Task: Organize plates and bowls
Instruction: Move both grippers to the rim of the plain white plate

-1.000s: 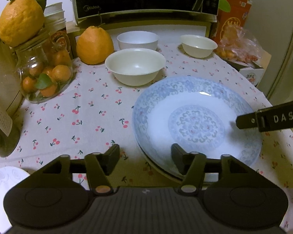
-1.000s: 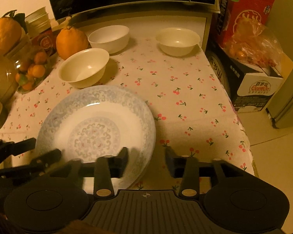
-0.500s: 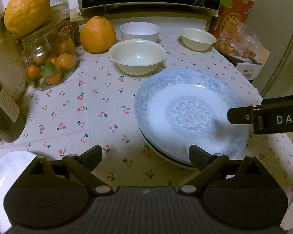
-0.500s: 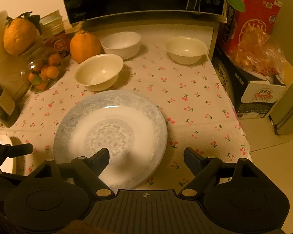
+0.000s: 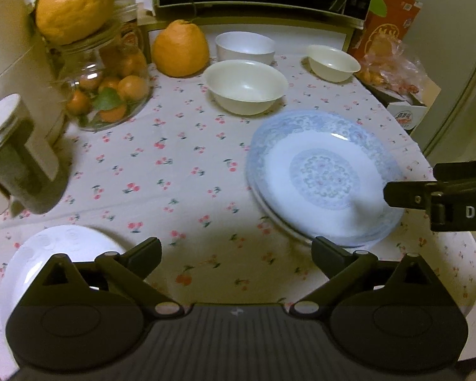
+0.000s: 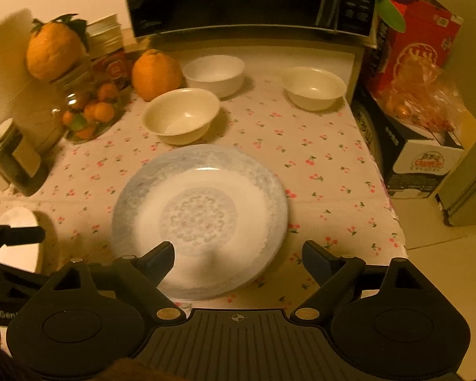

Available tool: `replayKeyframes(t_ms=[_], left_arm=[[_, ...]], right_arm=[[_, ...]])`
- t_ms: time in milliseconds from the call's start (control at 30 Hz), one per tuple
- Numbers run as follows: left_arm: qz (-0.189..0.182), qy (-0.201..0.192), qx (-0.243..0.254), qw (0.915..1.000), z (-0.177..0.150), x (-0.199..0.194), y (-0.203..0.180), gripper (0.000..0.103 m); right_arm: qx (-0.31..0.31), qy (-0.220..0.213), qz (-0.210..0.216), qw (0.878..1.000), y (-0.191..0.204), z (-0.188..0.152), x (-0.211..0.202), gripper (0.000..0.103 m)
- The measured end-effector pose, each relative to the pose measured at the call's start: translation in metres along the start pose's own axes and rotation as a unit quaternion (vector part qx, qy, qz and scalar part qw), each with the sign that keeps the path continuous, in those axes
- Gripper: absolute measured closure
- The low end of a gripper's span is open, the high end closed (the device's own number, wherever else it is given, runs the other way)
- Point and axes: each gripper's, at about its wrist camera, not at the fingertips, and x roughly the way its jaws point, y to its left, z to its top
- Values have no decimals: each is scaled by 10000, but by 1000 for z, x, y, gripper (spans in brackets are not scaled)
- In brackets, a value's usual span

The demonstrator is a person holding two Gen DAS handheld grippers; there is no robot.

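Near the table's front right corner sits the blue patterned plate atop another; both the left gripper and right gripper are spreading wider, empty. Better gather the small white plate at the front left corner next. All three bowls along the back edge look empty; the glass jar holds small oranges.

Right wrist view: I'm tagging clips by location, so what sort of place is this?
Probably a home kitchen or dining corner: a microwave behind a cherry-print tablecloth, with bowls and a jar of small oranges.
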Motion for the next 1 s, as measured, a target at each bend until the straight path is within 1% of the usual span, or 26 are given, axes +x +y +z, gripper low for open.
replayKeyframes(t_ms=[100,200,367,467,600,733,800,900,1000], left_arm=[[103,-62,105,9999,-4,-6,8,2],[255,-146,286,9992,-8,-11,16,2],[330,-138,297,9989,-15,-17,36,1],[424,-86,313,9986,-22,-20,51,1],[578,-101,248,9980,-32,-26,75,1],[604,-184,119,9979,-41,-35,98,1],[629,-200,47,9978,-46,-39,110,1],[694,-199,-43,9974,-53,-41,126,1],[643,-211,-133,9976,-60,-44,141,1]], right_arm=[[-158,-67,84,9998,14,-2,-4,10],[-411,-120,156,9990,32,-5,-6,10],[-763,-226,319,9963,61,-9,-10,10],[-800,-229,539,9951,75,-13,-10,10],[-661,-232,1129,9911,92,-22,-6,10],[-663,-194,1570,9852,110,-32,-1,10],[-653,-167,1719,9828,119,-38,2,10],[-659,-81,1821,9810,132,-44,12,10],[-646,15,1915,9794,141,-46,20,10]])
